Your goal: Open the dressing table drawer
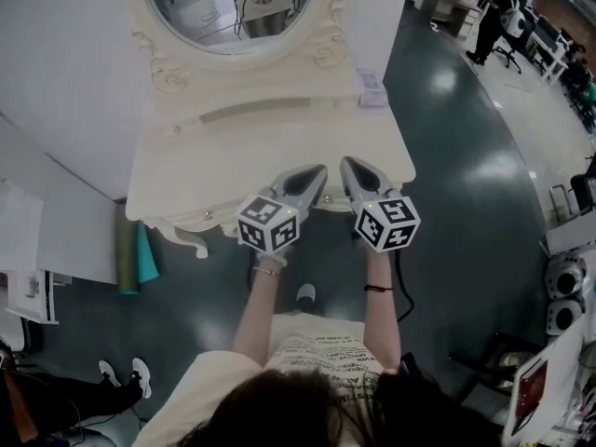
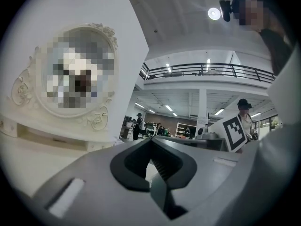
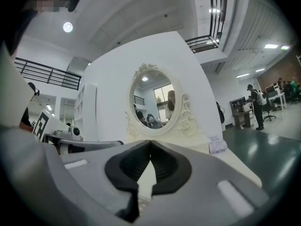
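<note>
The cream dressing table (image 1: 186,161) with its oval mirror (image 1: 228,3) stands in front of me. Its drawer front lies under the front edge (image 1: 200,217) and is barely visible from above. My left gripper (image 1: 320,169) and right gripper (image 1: 347,163) are held side by side over the right part of that edge, tips pointing at the mirror. In the left gripper view the jaws (image 2: 151,139) meet with nothing between them. The right gripper (image 3: 150,142) is likewise shut and empty, facing the mirror (image 3: 153,100). Neither gripper touches the drawer.
A small lilac box (image 1: 372,88) sits on the table's back right corner. Teal and olive rolls (image 1: 138,254) lean under the table's left side. A white partition stands behind the table. A person in black (image 1: 491,17) stands far off at the back right. Equipment (image 1: 563,291) lines the right edge.
</note>
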`<state>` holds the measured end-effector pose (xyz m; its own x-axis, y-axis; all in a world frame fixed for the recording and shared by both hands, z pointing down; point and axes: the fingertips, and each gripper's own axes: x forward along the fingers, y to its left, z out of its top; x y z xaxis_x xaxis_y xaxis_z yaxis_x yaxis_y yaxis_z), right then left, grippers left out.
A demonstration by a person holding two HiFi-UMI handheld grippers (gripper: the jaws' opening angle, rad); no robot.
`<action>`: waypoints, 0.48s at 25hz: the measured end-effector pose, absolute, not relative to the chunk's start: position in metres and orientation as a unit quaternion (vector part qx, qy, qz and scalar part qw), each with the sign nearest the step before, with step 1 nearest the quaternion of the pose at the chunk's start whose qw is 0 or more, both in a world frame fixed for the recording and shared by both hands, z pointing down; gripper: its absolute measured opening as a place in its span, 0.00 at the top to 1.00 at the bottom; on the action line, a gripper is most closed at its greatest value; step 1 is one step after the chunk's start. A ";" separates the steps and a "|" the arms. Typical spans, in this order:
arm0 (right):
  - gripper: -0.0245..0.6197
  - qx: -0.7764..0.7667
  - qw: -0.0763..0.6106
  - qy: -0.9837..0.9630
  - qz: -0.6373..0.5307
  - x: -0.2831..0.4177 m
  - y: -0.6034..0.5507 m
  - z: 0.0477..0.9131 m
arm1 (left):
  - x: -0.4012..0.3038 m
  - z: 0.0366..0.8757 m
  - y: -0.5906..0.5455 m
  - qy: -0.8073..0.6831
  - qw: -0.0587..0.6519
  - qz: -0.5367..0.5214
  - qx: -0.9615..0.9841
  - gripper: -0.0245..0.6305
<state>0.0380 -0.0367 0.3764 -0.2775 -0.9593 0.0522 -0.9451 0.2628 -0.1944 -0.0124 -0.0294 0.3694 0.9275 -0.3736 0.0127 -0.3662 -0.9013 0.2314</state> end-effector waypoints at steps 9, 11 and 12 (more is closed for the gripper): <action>0.96 -0.604 0.032 0.790 -0.096 0.045 -0.077 0.380 | -0.005 0.370 -0.070 -0.183 0.116 -0.019 0.976 0.96; 0.96 -0.604 0.031 0.790 -0.098 0.047 -0.084 0.383 | -0.003 0.371 -0.078 -0.183 0.116 -0.019 0.976 0.96; 0.96 -0.604 0.031 0.790 -0.098 0.048 -0.088 0.384 | -0.001 0.373 -0.082 -0.183 0.116 -0.019 0.976 0.96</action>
<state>0.0481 -0.0878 0.3841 -0.2676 -0.9611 0.0690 -0.9490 0.2504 -0.1917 -0.0012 -0.0819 0.3725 0.9323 -0.3616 0.0050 -0.3527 -0.9061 0.2336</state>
